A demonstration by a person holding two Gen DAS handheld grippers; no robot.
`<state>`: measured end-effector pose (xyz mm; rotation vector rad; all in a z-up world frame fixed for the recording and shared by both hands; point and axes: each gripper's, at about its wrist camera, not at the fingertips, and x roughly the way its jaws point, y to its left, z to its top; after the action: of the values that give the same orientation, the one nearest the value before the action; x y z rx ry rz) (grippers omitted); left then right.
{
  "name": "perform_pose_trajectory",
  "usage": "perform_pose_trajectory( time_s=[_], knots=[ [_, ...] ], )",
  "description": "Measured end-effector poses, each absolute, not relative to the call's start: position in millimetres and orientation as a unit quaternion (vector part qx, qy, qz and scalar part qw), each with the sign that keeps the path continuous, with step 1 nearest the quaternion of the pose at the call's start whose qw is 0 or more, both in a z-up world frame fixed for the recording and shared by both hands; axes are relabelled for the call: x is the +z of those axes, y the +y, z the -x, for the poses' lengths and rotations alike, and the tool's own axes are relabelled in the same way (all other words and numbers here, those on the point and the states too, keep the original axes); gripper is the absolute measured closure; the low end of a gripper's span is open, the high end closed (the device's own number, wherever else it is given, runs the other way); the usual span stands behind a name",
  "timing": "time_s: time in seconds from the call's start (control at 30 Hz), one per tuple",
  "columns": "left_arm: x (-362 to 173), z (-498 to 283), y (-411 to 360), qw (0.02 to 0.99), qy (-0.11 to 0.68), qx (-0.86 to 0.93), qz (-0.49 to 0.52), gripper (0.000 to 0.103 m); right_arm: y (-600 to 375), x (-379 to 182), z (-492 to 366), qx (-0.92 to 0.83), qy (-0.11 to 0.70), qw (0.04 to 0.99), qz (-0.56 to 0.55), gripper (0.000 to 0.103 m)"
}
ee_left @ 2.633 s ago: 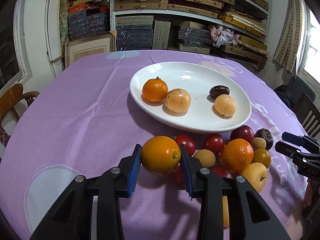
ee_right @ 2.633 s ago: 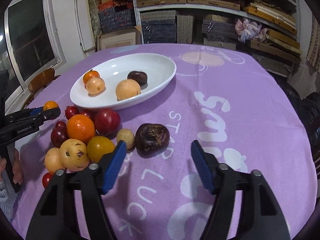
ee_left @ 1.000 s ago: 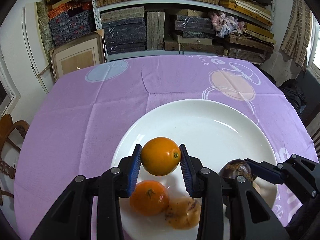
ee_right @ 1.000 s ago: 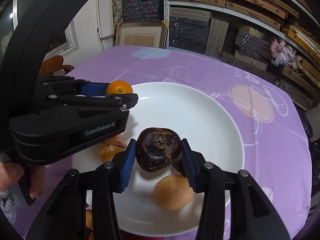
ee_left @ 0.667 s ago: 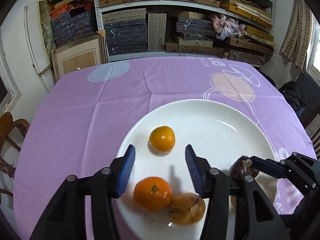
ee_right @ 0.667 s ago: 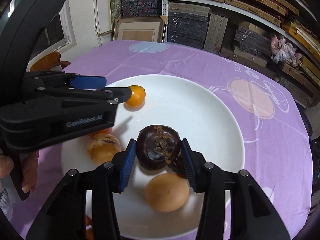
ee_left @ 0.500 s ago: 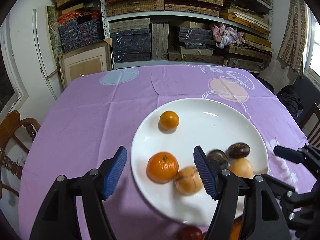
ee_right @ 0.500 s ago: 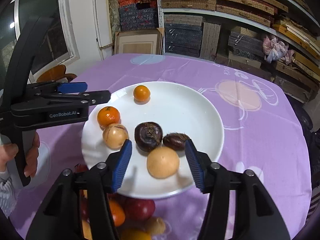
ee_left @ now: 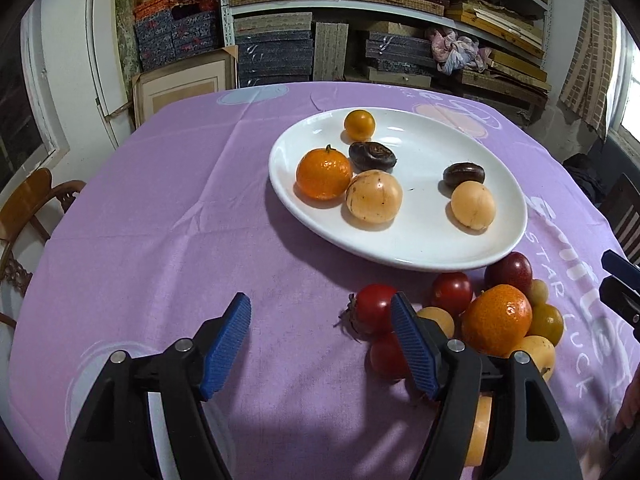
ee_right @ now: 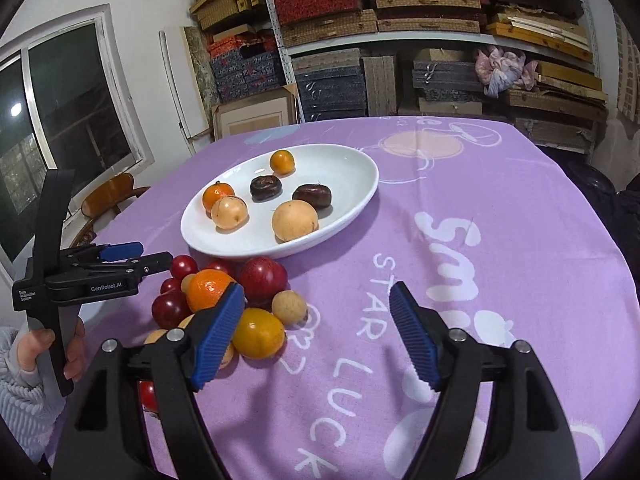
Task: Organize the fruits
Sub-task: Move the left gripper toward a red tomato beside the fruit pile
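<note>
Round table under a purple printed cloth [ee_right: 500, 208]. On it: a white oval plate [ee_right: 360, 184] and, just beside, a pile of small round fruits [ee_right: 240, 296].

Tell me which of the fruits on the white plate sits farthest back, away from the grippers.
The small smooth orange fruit, alone near the white plate's far rim. The five others lie nearer: the stemmed mandarin, two dark fruits and two tan ones.

From the right wrist view I read "GenRobot.AI" and a smaller "Data Acquisition System" in white on the left gripper [ee_right: 138, 258] at left of frame. The purple tablecloth [ee_right: 500, 200] shows white letters "Sm", "STAR" and "LUCK" at lower centre.
</note>
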<state>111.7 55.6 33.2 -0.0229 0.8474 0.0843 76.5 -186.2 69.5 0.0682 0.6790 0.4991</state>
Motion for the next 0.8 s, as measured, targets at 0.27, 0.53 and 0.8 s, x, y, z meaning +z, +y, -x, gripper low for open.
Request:
perform_pose_trajectory(
  time_s=[0.27, 0.53, 0.8],
  knots=[
    [29.5, -115.5, 38.8, 0.912, 0.41, 0.025, -0.009, 0.029, -191.2, 67.6, -84.3, 0.241, 0.34, 0.908, -0.047, 0.026],
    [22.8, -119.8, 47.8, 0.912, 0.409, 0.033, 0.009, 0.014, -188.4, 67.3, -82.4, 0.242, 0.341, 0.907, -0.044, 0.023],
    [19.7, -108.9, 73.0, 0.907, 0.415, 0.072, 0.001, 0.014, -189.0, 67.1, -84.1, 0.242, 0.343, 0.907, -0.045, 0.022]
  ],
)
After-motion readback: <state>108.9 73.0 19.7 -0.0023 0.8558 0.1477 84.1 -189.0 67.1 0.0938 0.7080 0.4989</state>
